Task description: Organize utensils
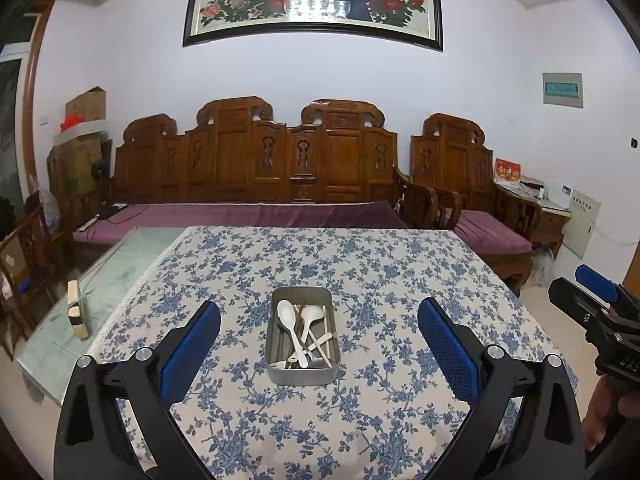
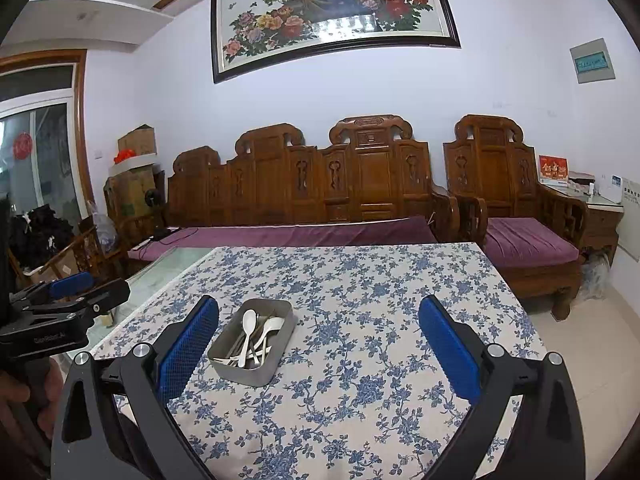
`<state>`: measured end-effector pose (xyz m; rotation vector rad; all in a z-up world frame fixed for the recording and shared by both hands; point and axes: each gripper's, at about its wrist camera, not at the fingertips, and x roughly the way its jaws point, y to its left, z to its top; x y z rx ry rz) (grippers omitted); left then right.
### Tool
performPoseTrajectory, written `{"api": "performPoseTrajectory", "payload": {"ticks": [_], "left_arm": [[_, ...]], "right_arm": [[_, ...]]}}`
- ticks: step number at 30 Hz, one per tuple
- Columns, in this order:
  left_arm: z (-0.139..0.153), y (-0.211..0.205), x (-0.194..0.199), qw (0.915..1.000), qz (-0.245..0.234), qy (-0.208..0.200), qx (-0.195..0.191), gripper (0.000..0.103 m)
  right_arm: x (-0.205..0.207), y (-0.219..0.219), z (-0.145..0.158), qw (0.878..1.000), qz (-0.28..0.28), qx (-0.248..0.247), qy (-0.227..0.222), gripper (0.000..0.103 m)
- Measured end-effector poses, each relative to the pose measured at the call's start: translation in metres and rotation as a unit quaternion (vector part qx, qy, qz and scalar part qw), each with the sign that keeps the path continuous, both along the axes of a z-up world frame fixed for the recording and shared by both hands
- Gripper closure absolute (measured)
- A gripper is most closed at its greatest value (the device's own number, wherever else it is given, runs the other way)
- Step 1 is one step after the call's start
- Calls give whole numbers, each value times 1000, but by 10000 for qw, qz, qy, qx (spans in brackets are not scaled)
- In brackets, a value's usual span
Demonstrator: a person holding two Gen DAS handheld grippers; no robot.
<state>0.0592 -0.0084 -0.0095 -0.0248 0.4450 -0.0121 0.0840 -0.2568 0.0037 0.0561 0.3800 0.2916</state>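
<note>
Resting in the metal tin (image 1: 303,336) at the middle of the flowered tablecloth (image 1: 360,272) are all the utensils in view: white spoons (image 1: 290,328) piled across brown chopsticks (image 1: 325,338), their handles mostly pointing toward the tin's near end. Gathered in one container like this, they lie as a tidied set would, though the same heap would also suit a jumble waiting to be sorted out of the tin; the pictures do not settle which. No loose utensil shows on the cloth around the tin. The left gripper (image 1: 319,354) hangs just short of the tin's near end, its blue pads spread wide to either side and holding nothing, lined up so the tin sits squarely between them. The right gripper (image 2: 319,354) is likewise spread wide and empty, held back from the tin and off to its right, which keeps both tools clear of each other and the tin in plain sight.
</note>
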Motion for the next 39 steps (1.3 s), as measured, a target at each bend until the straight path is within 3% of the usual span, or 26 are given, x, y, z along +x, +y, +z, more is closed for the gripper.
{"api": "performPoseTrajectory", "payload": {"ticks": [39], "left_arm": [[5,-5,-2,10000,-46,-58,32,8]], "right_arm": [[0,4,-2,10000,18,21,31,3]]}}
